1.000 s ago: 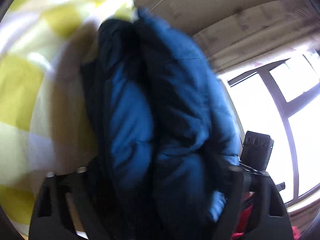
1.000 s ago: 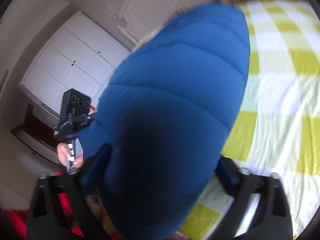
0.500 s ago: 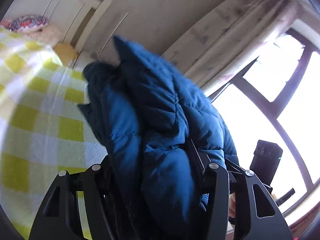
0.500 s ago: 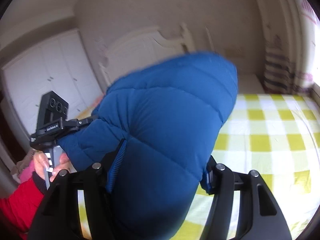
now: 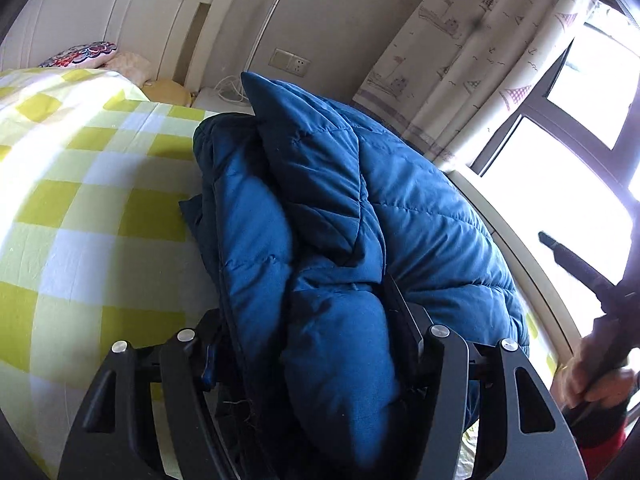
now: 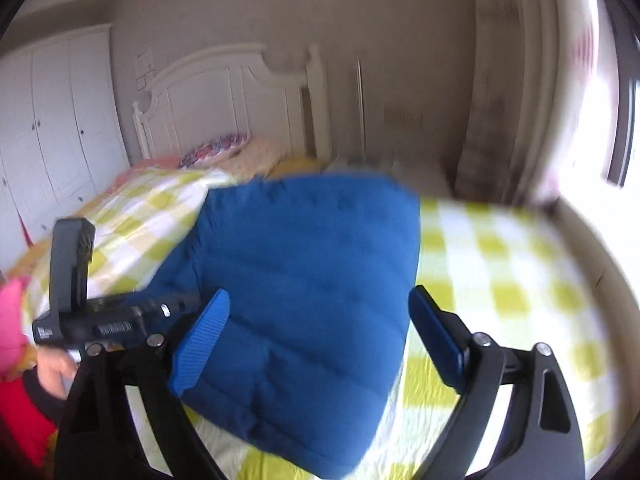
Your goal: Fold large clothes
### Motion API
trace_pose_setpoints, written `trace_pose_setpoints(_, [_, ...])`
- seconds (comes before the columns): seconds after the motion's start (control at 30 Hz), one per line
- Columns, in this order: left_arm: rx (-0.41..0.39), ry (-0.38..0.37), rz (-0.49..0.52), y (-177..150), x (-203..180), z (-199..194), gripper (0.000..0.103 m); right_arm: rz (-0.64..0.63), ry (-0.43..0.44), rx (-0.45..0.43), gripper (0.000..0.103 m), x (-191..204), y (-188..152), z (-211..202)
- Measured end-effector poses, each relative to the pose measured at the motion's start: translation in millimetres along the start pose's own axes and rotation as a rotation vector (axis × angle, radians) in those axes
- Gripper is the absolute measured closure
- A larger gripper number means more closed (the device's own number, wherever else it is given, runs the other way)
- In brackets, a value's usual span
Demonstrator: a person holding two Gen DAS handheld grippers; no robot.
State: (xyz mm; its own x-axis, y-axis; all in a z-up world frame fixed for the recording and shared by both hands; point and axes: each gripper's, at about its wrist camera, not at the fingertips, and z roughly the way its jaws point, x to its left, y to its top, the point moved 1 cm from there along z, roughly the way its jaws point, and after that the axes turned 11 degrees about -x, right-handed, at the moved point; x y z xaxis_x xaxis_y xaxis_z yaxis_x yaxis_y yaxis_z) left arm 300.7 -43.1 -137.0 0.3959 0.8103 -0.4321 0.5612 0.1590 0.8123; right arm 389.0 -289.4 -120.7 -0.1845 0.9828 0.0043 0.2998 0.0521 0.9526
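A blue puffer jacket (image 5: 340, 200) lies bundled in a thick fold on the yellow-and-white checked bed (image 5: 80, 200). My left gripper (image 5: 304, 300) has the jacket's near end packed between its jaws. The right finger (image 5: 404, 316) digs into the padding and the left one is buried; the jaws are opening. In the right wrist view the jacket (image 6: 312, 248) rests on the bed (image 6: 500, 280) in front of my right gripper (image 6: 318, 294). Its jaws are opening wide, and both blue pads (image 6: 200, 344) stand clear of the cloth.
A white headboard (image 6: 224, 92) and patterned pillows (image 5: 80, 54) close the bed's far end. A white wardrobe (image 6: 52, 120) stands to the left, a curtain (image 5: 480, 60) and bright window (image 5: 560, 180) to the right. A hand (image 6: 52, 368) with a red sleeve is close by.
The jacket came down from the air onto the bed. My right gripper let go of it and spread its jaws. Both views swung up toward the headboard.
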Motion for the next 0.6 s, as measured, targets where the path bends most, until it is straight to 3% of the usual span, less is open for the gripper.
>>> trace_pose_setpoints(0.07, [-0.001,0.0,-0.001,-0.8,-0.5,-1.6,0.047,-0.089,-0.062,-0.01,0.003,16.5,2.3,12.1])
trace_pose_setpoints(0.1, [-0.001,0.0,0.001,-2.0,3.5,-3.3,0.047,-0.11,-0.075,0.024,0.003,23.6,-3.7,25.0])
trace_pose_setpoints(0.17, [0.0,0.001,0.001,-1.7,3.8,-3.5,0.047,-0.145,-0.089,0.197,0.002,31.4,-30.0,65.5])
trace_pose_setpoints(0.2, [0.007,0.011,0.002,-2.1,4.4,-0.5,0.047,-0.124,-0.091,0.206,0.002,31.1,-44.1,76.0])
trace_pose_setpoints(0.23, [0.005,0.014,0.009,-2.8,4.6,-0.9,0.047,-0.077,-0.072,0.165,0.002,28.3,-48.0,77.7])
trace_pose_setpoints(0.3, [0.005,0.01,0.019,-3.4,3.6,-0.8,0.047,-0.058,-0.065,0.173,0.002,23.7,-59.8,72.2])
trace_pose_setpoints(0.4, [0.005,0.003,0.015,-3.9,4.1,-1.9,0.046,-0.081,-0.089,0.202,0.002,21.3,-53.8,64.5])
trace_pose_setpoints(0.5, [0.0,0.003,0.01,-4.6,4.9,-4.8,0.045,-0.093,-0.148,0.14,0.003,27.3,-43.4,51.2])
trace_pose_setpoints(0.6, [-0.032,0.111,0.069,-1.7,-6.7,-22.1,0.034,-0.011,-0.142,0.057,0.003,23.6,-43.4,2.9])
